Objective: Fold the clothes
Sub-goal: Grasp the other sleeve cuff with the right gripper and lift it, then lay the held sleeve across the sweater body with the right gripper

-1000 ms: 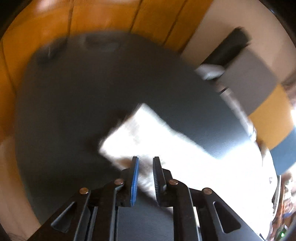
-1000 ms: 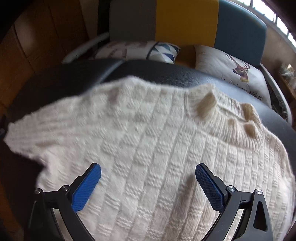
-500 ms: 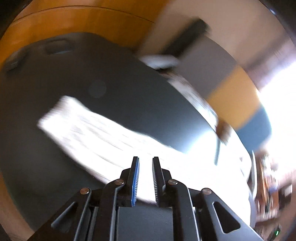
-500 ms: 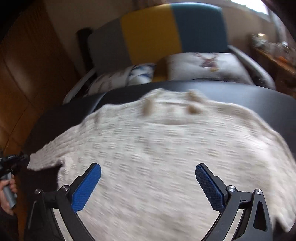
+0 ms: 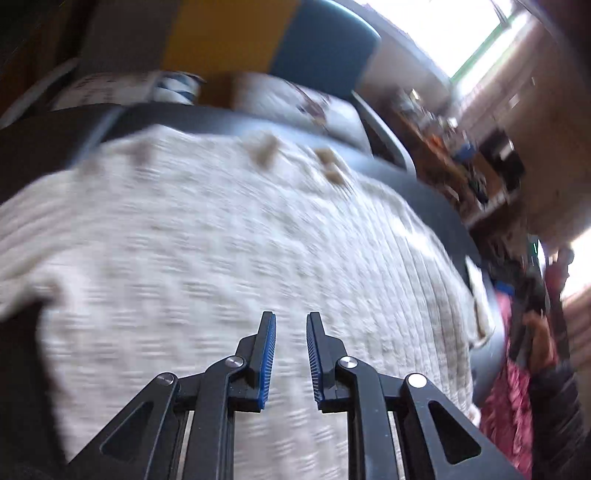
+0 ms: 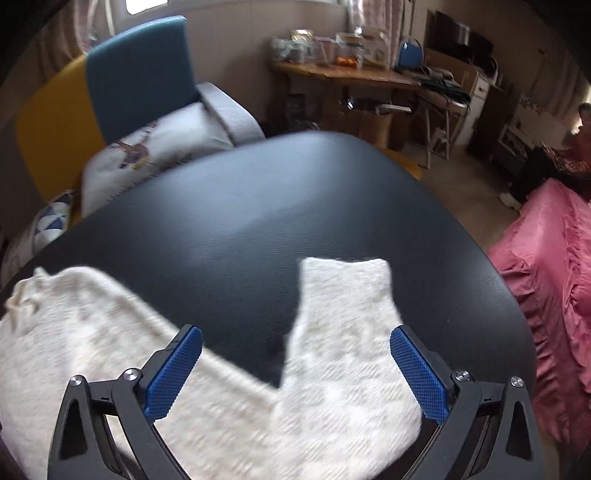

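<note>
Right view alone — sweater sleeve (image 6: 343, 314).

Soft daylight from a blown-out window (image 5: 476, 33), motion blur across the sweater (image 5: 221, 240), dark fisheye-bent corners.

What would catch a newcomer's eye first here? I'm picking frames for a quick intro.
A cream knitted sweater spreads across a black table; one sleeve juts out toward the far edge. The right gripper hovers wide open above that sleeve, while the left gripper stands slightly parted over the sweater's body. Behind stands a yellow-and-blue sofa.
</note>
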Available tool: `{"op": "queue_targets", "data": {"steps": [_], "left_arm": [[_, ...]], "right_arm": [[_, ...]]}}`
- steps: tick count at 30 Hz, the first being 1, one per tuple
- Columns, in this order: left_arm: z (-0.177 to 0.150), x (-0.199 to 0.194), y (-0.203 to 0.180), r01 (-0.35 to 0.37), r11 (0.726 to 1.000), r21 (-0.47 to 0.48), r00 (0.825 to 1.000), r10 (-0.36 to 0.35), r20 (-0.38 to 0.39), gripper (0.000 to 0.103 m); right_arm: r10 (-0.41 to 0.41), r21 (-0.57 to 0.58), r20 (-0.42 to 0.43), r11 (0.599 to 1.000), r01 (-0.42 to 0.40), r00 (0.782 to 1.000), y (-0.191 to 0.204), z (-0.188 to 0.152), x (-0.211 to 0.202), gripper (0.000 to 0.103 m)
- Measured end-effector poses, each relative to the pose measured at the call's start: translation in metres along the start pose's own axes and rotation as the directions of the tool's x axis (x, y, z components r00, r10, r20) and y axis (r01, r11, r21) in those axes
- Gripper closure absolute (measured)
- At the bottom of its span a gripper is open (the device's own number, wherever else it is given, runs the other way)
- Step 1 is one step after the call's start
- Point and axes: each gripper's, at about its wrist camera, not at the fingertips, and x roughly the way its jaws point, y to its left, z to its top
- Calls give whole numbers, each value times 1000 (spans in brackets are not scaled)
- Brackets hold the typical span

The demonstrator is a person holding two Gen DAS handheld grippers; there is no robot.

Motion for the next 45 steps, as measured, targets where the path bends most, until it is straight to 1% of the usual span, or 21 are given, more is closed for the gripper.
{"op": "queue_targets", "data": {"steps": [1, 4, 6, 7, 9, 10, 12, 13, 14, 16, 21, 24, 26, 29, 31, 34, 35, 39, 41, 43, 45], "left_arm": [[-1, 9, -7, -4, 1000, 7, 1000, 5, -23, 87], [-8, 22, 6, -7, 1000, 4, 999, 7, -51, 87], [-3, 31, 12, 2, 1000, 0, 999, -2, -54, 87], [-3, 31, 16, 8, 1000, -4, 998, -8, -56, 87], [1, 35, 27, 23, 999, -24, 998, -24, -59, 87], [1, 37, 28, 30, 999, -36, 998, -32, -61, 87], [3, 39, 29, 39, 998, -47, 997, -42, -60, 87], [4, 44, 28, 38, 998, -45, 997, -41, -60, 87], [3, 43, 27, 36, 999, -38, 997, -39, -60, 87], [2, 43, 25, 34, 999, -29, 998, -36, -58, 87], [-2, 43, 21, 34, 999, -31, 998, -35, -55, 87], [-17, 32, 15, 25, 999, -34, 998, -27, -50, 87], [-14, 35, 15, 18, 1000, -24, 999, -19, -47, 87], [-11, 37, 14, 8, 1000, -5, 999, -8, -46, 87], [-10, 37, 12, 0, 1000, 0, 999, 0, -49, 87], [-7, 39, 10, -13, 1000, 12, 998, 14, -62, 87], [-5, 39, 9, -18, 1000, 18, 997, 19, -68, 87], [7, 35, -2, -42, 998, 56, 997, 46, -70, 87], [16, 32, -13, -23, 996, 82, 998, 28, -59, 87], [27, 32, -32, -3, 993, 121, 999, 9, -49, 87], [37, 34, -50, 15, 987, 159, 999, -8, -41, 87]], "right_arm": [[-3, 17, -20, 1000, 4, 1000, -5, 5, 11, 1], [-3, 32, -61, 999, 5, 998, -10, 15, 36, 5], [-21, 28, -96, 999, 24, 995, -12, 17, 52, 11], [-37, 20, -117, 999, 39, 993, -11, 18, 60, 20], [-61, -7, -105, 998, 60, 993, -9, 18, 61, 23], [-62, -16, -98, 998, 61, 993, -7, 19, 61, 30], [-60, -37, -89, 998, 57, 994, -3, 21, 57, 52], [-64, -46, -90, 997, 60, 994, -2, 21, 54, 72], [-53, -42, -87, 998, 50, 995, -4, 22, 50, 83], [-31, -33, -80, 999, 29, 996, -8, 24, 41, 83], [28, 26, 72, 999, -30, 997, -37, 14, -23, 83], [63, 63, 163, 995, -74, 985, -62, -11, -67, 83], [87, 102, 204, 989, -109, 975, -78, -33, -90, 83], [103, 171, 206, 976, -139, 973, -102, -76, -107, 83], [85, 193, 160, 974, -115, 984, -116, -106, -100, 83], [133, 282, 105, 946, -158, 985, -139, -141, -89, 75], [140, 318, 94, 934, -163, 986, -148, -153, -87, 68], [67, 379, 135, 918, -114, 989, -172, -170, -108, 62], [11, 321, 158, 945, -62, 987, -168, -165, -126, 50], [2, 225, 161, 973, -39, 987, -152, -156, -133, 36], [16, 128, 133, 991, -33, 991, -132, -146, -127, 32]]}}
